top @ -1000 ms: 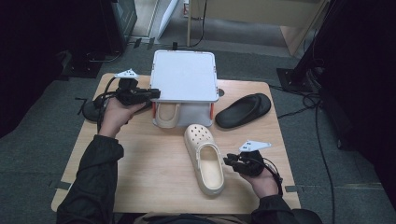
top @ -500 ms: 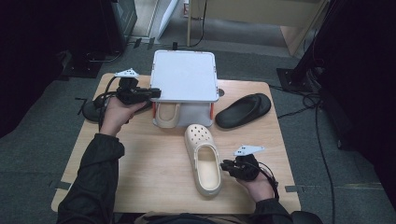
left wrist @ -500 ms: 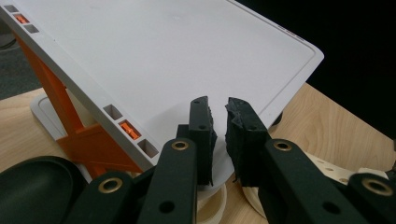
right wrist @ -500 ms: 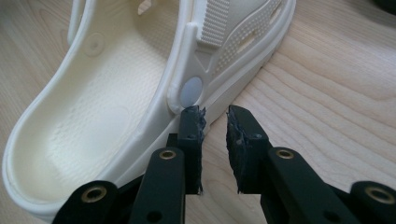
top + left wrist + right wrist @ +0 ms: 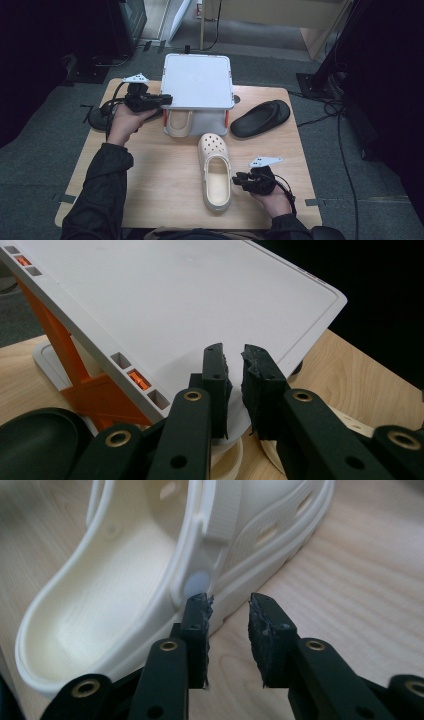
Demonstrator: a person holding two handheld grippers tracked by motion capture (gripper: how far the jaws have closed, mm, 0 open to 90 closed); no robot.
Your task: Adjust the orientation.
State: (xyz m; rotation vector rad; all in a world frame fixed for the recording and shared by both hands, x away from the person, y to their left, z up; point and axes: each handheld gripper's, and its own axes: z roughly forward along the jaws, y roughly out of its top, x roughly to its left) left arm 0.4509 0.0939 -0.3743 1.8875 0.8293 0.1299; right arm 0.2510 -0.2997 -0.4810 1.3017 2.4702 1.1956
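Flanking clog [image 5: 217,175]: right gripper [image 5: 239,179], parted.

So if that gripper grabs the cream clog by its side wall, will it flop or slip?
Probably neither. The cream clog looks like thick moulded foam, so likely light and springy. Its matte wall should grip, though the right gripper, jaws open beside it, may squash it.

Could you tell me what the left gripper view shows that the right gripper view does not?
Left gripper view alone: the white lid tilted on orange hinges, a black shoe at lower left, and the left tool nearly closed at the lid's edge. Right gripper view alone: the right tool open beside the cream clog. Both: the wooden table.
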